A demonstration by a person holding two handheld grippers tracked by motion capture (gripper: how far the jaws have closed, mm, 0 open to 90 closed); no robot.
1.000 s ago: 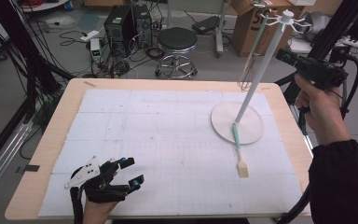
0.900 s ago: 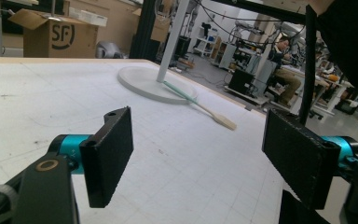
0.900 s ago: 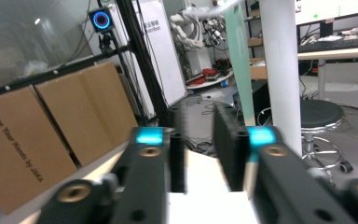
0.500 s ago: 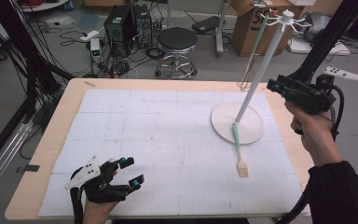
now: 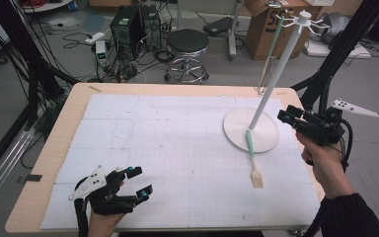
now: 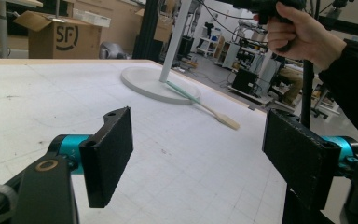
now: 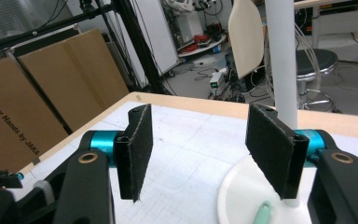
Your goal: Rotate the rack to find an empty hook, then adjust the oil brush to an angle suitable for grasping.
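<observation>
Resting at the near-left corner of the tabletop (image 5: 49,163), the left gripper (image 5: 137,182) sits on the white gridded mat (image 5: 168,143), jaws spread wide, nothing between them. Its own view confirms this: both black pads (image 6: 109,154) stand apart over bare mat.

Spatula (image 5: 253,160) lies flat on the mat right of centre. Wooden blade (image 5: 257,179) points toward the person; the mint-green handle (image 5: 249,140) runs away from them, its far end overlapping the near edge of the rack's round white base (image 5: 237,133). Left gripper view shows the same: spatula (image 6: 205,105) lying from the base out across the mat, blade end nearer the table's right edge.

Right gripper (image 5: 285,117) is held in the right hand (image 5: 325,160) at the right edge of the tabletop, just beside the base, tips pointing left toward the pole. Jaws released, nothing between them; they have just been closing slightly from a wider gap. Its own view looks along the open pads (image 7: 137,149) at the base, with the green handle tip (image 7: 262,212) low between them and clear of both.

White pole (image 5: 276,71) rises tilted from the base to hooks at the top. A second utensil (image 5: 270,49) with a green handle hangs from a hook; the right gripper view shows a pale wooden blade (image 7: 245,37) hanging beside the pole.

Beyond the tabletop: black stool (image 5: 187,52), cardboard box (image 5: 264,24), cables on the floor.
</observation>
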